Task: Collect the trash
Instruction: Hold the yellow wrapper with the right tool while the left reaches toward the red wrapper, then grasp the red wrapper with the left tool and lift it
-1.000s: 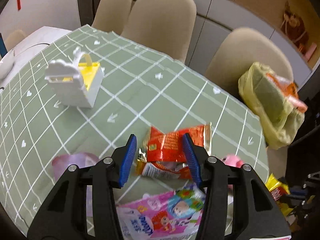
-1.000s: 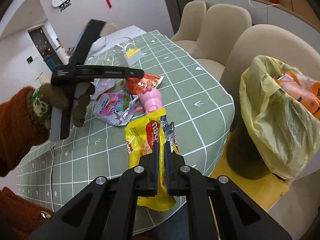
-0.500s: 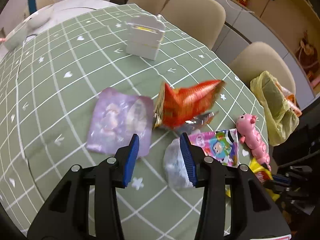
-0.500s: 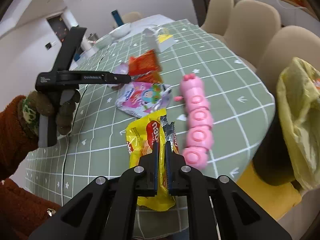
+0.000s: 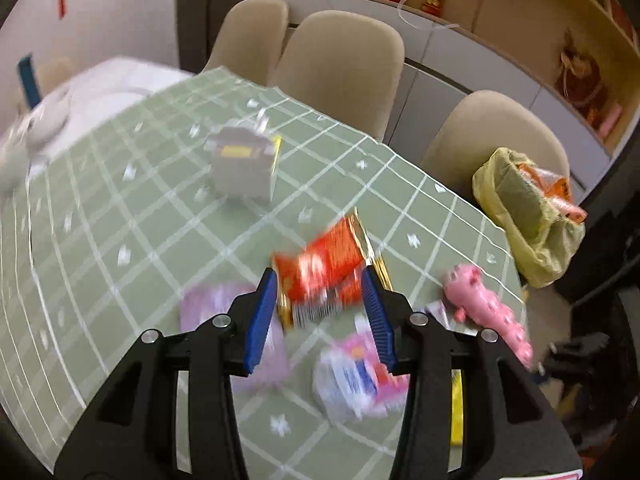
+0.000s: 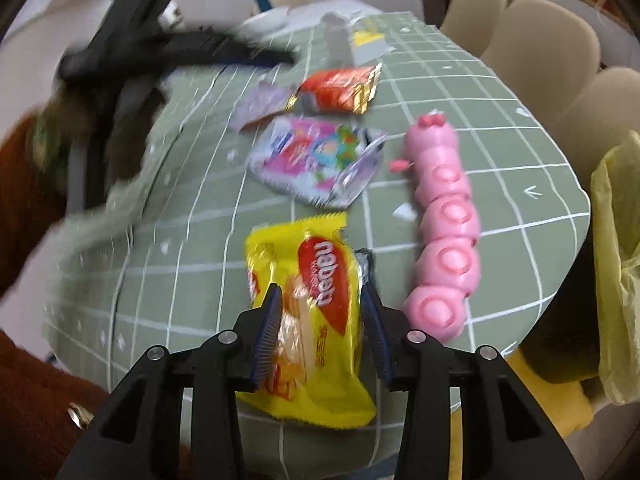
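My right gripper is open, its blue pads either side of a yellow snack wrapper lying at the table's near edge. My left gripper is open above a red snack wrapper, which also shows in the right wrist view. A pink cartoon wrapper and a pale purple wrapper lie between them. The yellow trash bag hangs by a chair, right of the table; it also shows in the right wrist view. The left wrist view is motion-blurred.
A pink caterpillar toy lies right of the yellow wrapper. A white and yellow box stands mid-table on the green checked cloth. Beige chairs line the far side.
My right gripper has opened and let go of the yellow wrapper, which now lies on the table. My left gripper has swung back over the red wrapper.
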Demonstrator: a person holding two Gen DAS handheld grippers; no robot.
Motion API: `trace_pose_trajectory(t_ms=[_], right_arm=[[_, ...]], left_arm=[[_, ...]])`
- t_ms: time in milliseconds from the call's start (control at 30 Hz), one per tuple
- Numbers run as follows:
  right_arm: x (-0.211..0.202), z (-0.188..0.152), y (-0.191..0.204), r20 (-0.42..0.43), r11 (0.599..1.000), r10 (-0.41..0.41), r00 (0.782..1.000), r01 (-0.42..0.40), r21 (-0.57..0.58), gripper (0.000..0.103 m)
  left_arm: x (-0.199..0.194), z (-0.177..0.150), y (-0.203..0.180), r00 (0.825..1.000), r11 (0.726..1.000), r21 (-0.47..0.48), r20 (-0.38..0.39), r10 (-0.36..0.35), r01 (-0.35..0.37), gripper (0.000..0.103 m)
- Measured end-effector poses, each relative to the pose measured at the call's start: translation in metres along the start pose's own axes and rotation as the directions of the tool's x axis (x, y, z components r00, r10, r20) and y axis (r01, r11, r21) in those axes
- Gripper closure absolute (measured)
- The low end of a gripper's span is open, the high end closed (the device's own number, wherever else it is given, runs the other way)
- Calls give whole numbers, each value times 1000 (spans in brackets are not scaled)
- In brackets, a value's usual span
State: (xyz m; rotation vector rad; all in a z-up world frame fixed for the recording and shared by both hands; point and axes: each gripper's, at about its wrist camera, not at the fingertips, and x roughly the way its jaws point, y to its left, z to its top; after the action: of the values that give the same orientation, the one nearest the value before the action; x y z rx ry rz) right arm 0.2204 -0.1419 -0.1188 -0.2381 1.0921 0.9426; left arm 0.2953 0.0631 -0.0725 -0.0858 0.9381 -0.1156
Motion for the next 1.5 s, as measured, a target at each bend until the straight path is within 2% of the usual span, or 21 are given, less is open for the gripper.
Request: trace_pose_trajectory(t_ms=[100,200,300,400,500,533,600,767,900,967,1033,1200,1233,1500], right_arm=[[-7,-1,7,21,1000,-12,1000,12,-21,96],[-24,-1,2,78,1000,-18,997,17,11,97],[-43,-1,-14,132,996,-50,990,40,83,97],[-58,-4,-30,166,985,-99,981,74,154,97],[-65,-4,-46,179,974,-123,976,85,210,97],[-66,-5,-49,180,971,-130,975,88,222,97],[-67,-4,-51,182,969,-139,973,96,229,97],[-65,-2,-43,188,974,-132,973,92,205,97],[-64,-5,-36,184,977,-128,975,92,190,97],[-65,-7,-37,183,977,-129,975,93,191,97],[-67,-10,-38,186,975,-136,973,98,202,97],[-69,-13,-45,187,968,-146,972,101,229,97],[-69,-12,-46,187,968,-145,972,101,229,97],[-69,-9,-38,195,976,-134,972,95,196,97]], left_arm=[[20,16,1,1000,1000,16,-28,8,-8,61],[42,24,3,997,1000,13,-73,12,-12,61],[47,16,6,994,1000,-9,-106,0,-1,61],[37,2,8,992,998,-47,-117,-47,42,61],[27,-15,5,978,988,-81,-158,-140,128,61],[24,-20,0,967,983,-73,-181,-180,169,60],[17,-26,-10,963,981,-28,-185,-196,194,60],[5,-23,-17,986,989,71,-115,-123,132,59],[23,-18,-23,984,986,141,-167,-64,88,58],[33,-23,-31,976,974,207,-212,-50,94,58],[33,-25,-37,976,968,233,-215,-37,88,58],[35,-24,-37,968,982,161,-244,-58,99,60],[34,-25,-38,969,983,161,-245,-43,84,63],[31,-34,-53,971,986,166,-236,34,6,69]])
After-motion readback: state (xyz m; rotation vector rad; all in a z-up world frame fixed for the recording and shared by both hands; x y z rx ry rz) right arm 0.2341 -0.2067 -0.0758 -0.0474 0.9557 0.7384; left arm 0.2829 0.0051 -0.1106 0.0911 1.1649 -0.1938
